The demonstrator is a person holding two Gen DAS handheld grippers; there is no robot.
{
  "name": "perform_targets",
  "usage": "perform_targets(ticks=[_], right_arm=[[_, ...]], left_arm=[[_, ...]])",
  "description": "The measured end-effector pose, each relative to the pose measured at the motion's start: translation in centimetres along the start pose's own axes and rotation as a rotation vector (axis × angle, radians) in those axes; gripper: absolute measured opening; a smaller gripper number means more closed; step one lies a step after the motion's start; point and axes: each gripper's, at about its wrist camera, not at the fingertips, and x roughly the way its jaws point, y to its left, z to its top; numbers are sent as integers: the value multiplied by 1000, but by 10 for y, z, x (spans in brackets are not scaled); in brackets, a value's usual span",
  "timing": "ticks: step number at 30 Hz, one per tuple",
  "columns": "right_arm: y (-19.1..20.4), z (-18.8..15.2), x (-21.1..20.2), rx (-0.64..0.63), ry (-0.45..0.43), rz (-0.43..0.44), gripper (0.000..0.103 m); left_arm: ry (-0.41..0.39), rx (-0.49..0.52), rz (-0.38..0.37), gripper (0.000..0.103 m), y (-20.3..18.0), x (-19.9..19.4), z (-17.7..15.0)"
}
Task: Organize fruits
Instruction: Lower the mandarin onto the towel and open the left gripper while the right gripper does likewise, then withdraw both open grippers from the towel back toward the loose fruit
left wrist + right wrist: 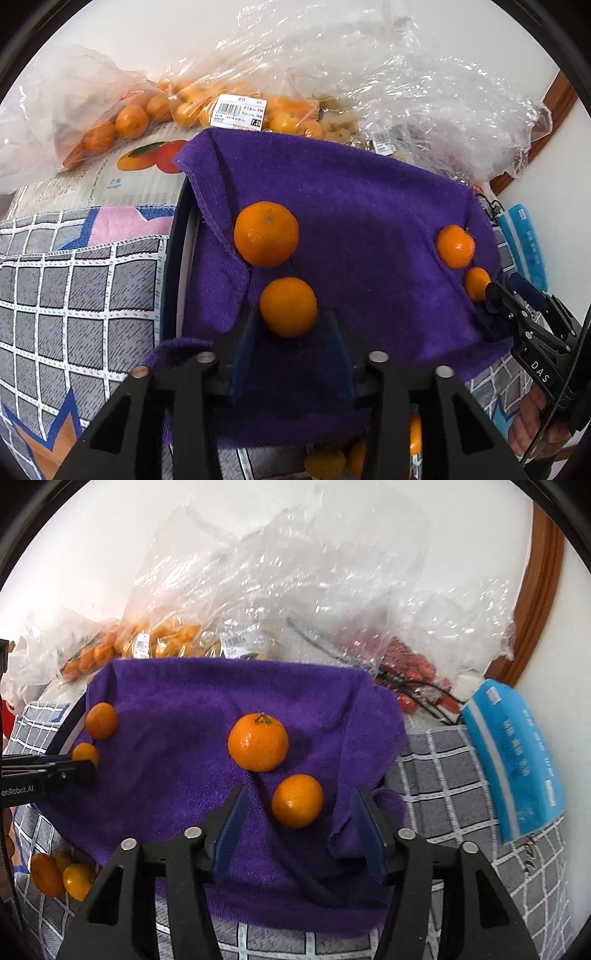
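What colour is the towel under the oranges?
Purple; the towel shows best in the right wrist view.

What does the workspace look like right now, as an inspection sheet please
Surface: checked cloth, with a purple towel draped over a round dark-rimmed thing.
Job's things: four tangerines on the towel, two by each tool, such as and; more loose ones at the towel's near edge.
Clutter: plastic bags of oranges and red fruit; blue pack.
Grippers: left tool open around a tangerine; right tool open around another.
Cables: black cord beyond the towel.
Surroundings: white wall, wooden trim.
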Motion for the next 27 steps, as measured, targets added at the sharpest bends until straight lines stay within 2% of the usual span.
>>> perform_targets(ticks=[6, 11, 19, 24, 27], right_arm=[[9, 9, -30, -83, -32, -27, 62], [14, 4, -55, -44, -58, 40, 62], [22, -21, -95, -18, -102, 43, 62], [22, -35, -124, 33, -144, 7, 62], [26, -41, -140, 36, -137, 24, 63]], left_arm=[[-49, 19, 7, 47, -4, -26, -7], [-99, 13, 6, 47, -5, -52, -14], [-166, 37, 27, 47, -7, -97, -41], [-194, 35, 34, 47, -9, -121, -58], [-213, 34, 28, 47, -12, -136, -70]])
